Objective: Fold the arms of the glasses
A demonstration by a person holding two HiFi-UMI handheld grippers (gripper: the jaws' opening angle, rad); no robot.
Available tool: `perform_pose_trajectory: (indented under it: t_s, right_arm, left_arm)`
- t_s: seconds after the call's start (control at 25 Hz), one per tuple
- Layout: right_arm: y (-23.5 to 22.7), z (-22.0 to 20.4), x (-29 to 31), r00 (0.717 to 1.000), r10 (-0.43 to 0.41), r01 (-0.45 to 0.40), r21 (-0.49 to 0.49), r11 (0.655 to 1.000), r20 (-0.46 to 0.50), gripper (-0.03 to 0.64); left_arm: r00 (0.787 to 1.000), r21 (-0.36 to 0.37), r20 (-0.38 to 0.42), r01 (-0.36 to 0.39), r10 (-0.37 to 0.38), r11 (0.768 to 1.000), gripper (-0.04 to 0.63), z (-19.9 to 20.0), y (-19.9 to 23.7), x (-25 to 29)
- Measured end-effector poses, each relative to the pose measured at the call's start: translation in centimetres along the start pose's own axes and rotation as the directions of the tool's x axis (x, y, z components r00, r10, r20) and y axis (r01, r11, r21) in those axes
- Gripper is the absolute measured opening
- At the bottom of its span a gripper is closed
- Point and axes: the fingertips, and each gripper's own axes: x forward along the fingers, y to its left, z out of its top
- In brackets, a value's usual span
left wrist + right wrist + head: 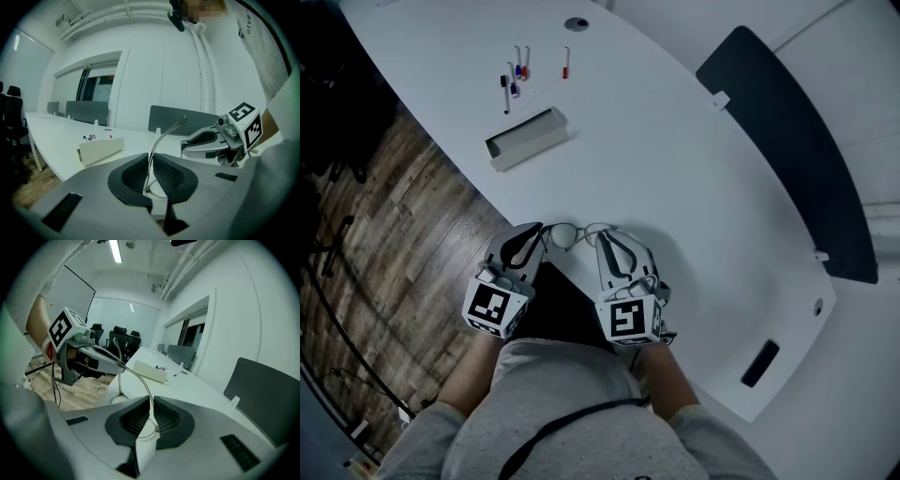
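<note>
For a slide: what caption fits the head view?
The glasses, clamped by left gripper and right gripper at the white table's edge.

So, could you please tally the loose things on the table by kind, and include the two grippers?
glasses: 1
grippers: 2 (left gripper, right gripper), each shut on an arm of the glasses
white tray: 1
markers: 5, as far as the head view shows
Total: 9

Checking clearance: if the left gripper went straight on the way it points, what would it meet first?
Beyond the glasses it grips, likely bare table; the right gripper sits off to the side, though depth is unclear.
</note>
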Motion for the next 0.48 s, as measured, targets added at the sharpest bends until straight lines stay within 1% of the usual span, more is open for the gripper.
perform_pose_trajectory:
  t_s: [0.28, 0.48]
  right_arm:
    - [0.9, -0.1, 1.2, 0.999, 0.031, -0.032, -0.029, 0.999, -0.020, 0.037]
    - [1.8, -0.5, 1.9, 0.998, 0.055, -0.057, -0.040, 0.998, -0.037, 0.032]
  left_arm:
    - [1.000, 0.005, 0.007, 0.003, -0.003, 1.000, 0.040, 0.1, 0.2, 0.1]
    - [1.000, -0.009, 0.010, 0.007, -0.007, 1.000, 0.038, 0.2, 0.2, 0.2]
